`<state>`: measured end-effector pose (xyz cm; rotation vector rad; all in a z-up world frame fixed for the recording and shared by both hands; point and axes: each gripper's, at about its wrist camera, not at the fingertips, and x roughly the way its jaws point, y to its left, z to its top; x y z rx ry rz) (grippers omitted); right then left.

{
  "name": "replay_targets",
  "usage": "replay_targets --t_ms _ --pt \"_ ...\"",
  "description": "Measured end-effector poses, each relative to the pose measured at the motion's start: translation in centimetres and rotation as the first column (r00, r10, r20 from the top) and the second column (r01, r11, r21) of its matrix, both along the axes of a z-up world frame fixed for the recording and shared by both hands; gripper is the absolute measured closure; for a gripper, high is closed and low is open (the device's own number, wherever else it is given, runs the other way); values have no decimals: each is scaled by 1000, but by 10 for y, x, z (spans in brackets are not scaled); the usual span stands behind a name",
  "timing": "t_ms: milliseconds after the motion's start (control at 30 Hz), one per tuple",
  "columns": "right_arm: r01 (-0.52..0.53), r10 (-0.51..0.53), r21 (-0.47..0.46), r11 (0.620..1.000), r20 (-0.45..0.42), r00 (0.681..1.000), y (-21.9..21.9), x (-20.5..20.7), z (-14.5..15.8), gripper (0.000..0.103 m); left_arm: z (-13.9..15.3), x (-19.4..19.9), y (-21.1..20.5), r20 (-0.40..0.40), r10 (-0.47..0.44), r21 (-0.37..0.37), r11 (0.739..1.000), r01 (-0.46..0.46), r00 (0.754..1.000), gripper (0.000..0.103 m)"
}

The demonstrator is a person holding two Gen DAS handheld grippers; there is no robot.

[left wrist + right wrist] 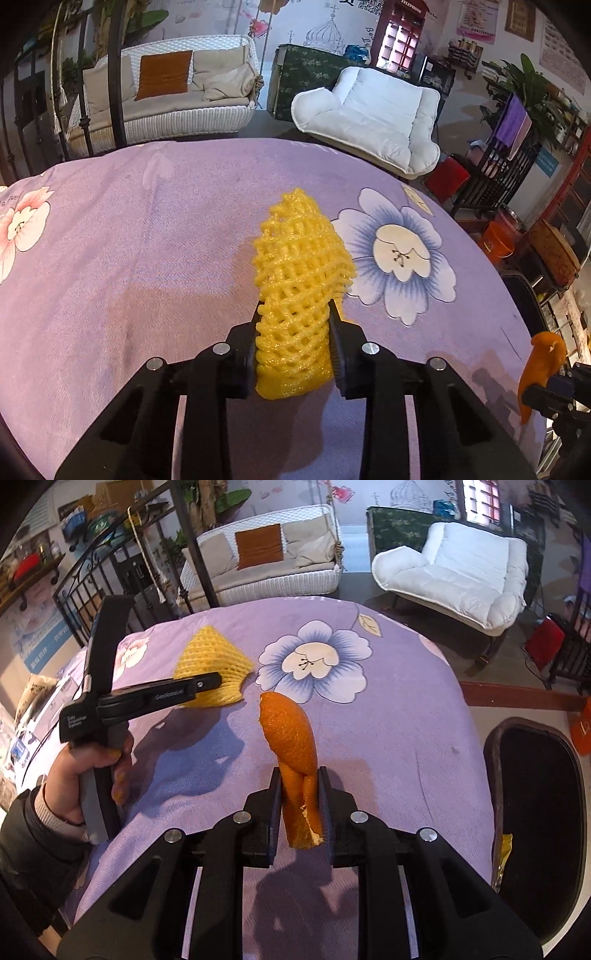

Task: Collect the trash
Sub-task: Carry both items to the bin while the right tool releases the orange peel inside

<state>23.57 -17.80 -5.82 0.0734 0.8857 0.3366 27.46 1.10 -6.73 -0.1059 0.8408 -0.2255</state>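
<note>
A yellow foam fruit net (299,266) stands up from the purple flowered tablecloth (129,240), and my left gripper (295,314) is shut on its lower part, squeezing it. The right wrist view shows the same net (210,653) with the left gripper (218,681) side-on, held by a person's hand (70,775). My right gripper (299,775) is shut on a curled orange peel (290,731), held above the cloth (388,720). In the left wrist view, the peel (543,365) shows at the right edge.
A dark open bin (493,775) stands beside the table's right edge, with a yellow wrapper (504,853) inside. Beyond the table are a white wicker sofa (166,96), a white cushioned chair (376,110) and black metal railing (88,587) on the left.
</note>
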Motion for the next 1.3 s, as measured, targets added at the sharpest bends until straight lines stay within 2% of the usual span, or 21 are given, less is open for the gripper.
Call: replay_targets --t_ms 300,667,833,1000,1300 --pt "87 -89 75 993 15 996 -39 -30 -1 83 27 -48 -23 82 -45 -23 999 47 996 72" --pt "232 -238 99 968 52 970 -102 -78 0 83 42 -102 -69 144 -137 -58 988 146 980 72" --pt "317 -324 109 942 55 944 -140 -97 -3 83 45 -114 -100 151 -200 -74 974 213 968 72" --pt "421 -426 85 903 55 903 -178 -109 -8 83 45 -122 -132 157 -261 -80 958 275 953 72" --pt "520 -521 40 853 12 853 -229 -101 -28 83 37 -134 -177 146 -353 -77 927 366 924 72"
